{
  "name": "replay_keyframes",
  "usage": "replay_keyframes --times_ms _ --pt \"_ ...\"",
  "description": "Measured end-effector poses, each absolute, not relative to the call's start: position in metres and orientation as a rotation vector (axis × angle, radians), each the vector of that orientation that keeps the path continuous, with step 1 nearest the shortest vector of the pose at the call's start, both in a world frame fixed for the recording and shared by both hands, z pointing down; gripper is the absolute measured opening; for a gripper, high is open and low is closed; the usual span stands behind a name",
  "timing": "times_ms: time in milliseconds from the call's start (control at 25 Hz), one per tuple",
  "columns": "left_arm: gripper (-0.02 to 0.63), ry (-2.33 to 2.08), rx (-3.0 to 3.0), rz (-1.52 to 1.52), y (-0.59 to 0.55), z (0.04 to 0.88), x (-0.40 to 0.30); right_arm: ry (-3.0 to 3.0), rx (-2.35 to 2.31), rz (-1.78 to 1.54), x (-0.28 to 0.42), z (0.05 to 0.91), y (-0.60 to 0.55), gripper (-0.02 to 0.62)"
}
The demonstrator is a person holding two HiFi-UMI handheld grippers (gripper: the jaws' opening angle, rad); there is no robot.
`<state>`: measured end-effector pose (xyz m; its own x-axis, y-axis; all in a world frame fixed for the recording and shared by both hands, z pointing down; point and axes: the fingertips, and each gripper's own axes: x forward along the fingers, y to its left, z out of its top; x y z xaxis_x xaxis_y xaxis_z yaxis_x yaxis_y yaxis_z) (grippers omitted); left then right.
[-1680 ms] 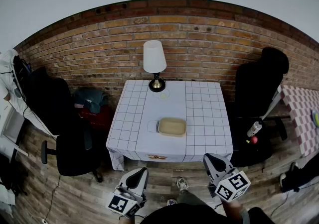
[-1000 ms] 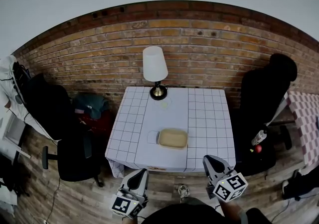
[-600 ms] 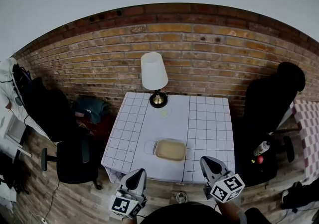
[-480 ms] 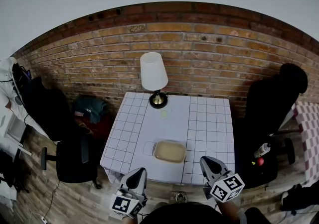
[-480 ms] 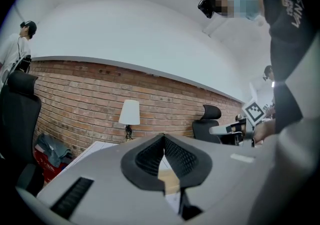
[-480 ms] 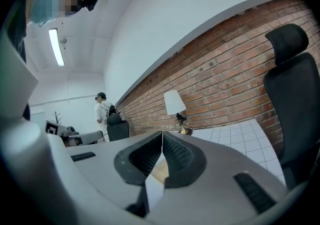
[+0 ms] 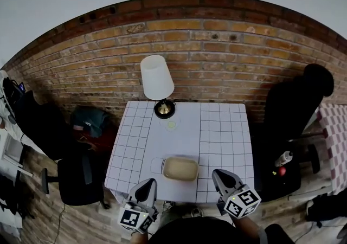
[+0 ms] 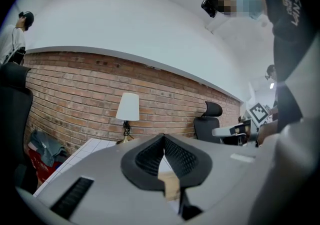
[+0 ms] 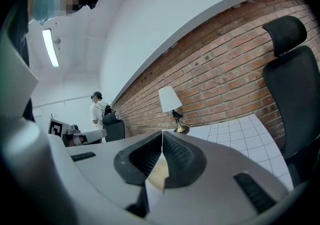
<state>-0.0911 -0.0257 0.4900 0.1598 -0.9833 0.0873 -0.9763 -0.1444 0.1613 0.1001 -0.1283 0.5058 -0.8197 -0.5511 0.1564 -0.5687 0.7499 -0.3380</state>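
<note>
A table with a white grid-lined cloth stands against a brick wall. On it are a tan oblong dish near the front edge, a small clear square piece to its left, a pale green disc, and a white-shaded lamp at the back. My left gripper hovers at the table's front edge, shut and holding nothing. My right gripper is also shut and holding nothing, just right of the dish. The lamp shows ahead of the left gripper. It also appears as a lamp beyond the right gripper.
Black office chairs stand left and right of the table. A bottle and a red object sit on the right chair's seat. A bag lies on the floor at the left. A person stands far off.
The view has closed in on the table: its front edge now lies right at both grippers' tips. Both grippers stay shut and hold nothing.
</note>
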Motion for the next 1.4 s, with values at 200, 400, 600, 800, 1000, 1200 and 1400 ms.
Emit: replay_keyframes --times_ms 200,400,600,800,1000,1200,1400 --pt "0.009 -1.808 2.350 0.003 -0.059 0.498 -0.103 -2.851 1.045 0.613 0.088 0.513 -0.137 0.005" --pt "0.009 -1.664 2.390 0.072 -0.085 0.520 -0.112 -2.785 1.171 0.647 0.078 0.532 -0.144 0.005" --pt "0.011 -1.556 2.395 0.111 -0.103 0.542 -0.123 -2.745 1.241 0.708 0.067 0.552 -0.148 0.005" --pt "0.011 -1.462 2.354 0.131 -0.113 0.569 -0.128 -2.663 1.310 0.761 0.062 0.578 -0.149 0.006" --pt "0.037 -1.393 2.325 0.172 -0.120 0.594 -0.130 -2.609 1.347 0.805 0.058 0.598 -0.151 0.008" --pt "0.107 -1.339 2.275 0.224 -0.124 0.617 -0.129 -2.543 1.340 0.893 0.053 0.621 -0.152 0.124" --pt "0.186 -1.262 2.207 0.259 -0.120 0.644 -0.123 -2.493 1.320 0.981 0.050 0.646 -0.149 0.160"
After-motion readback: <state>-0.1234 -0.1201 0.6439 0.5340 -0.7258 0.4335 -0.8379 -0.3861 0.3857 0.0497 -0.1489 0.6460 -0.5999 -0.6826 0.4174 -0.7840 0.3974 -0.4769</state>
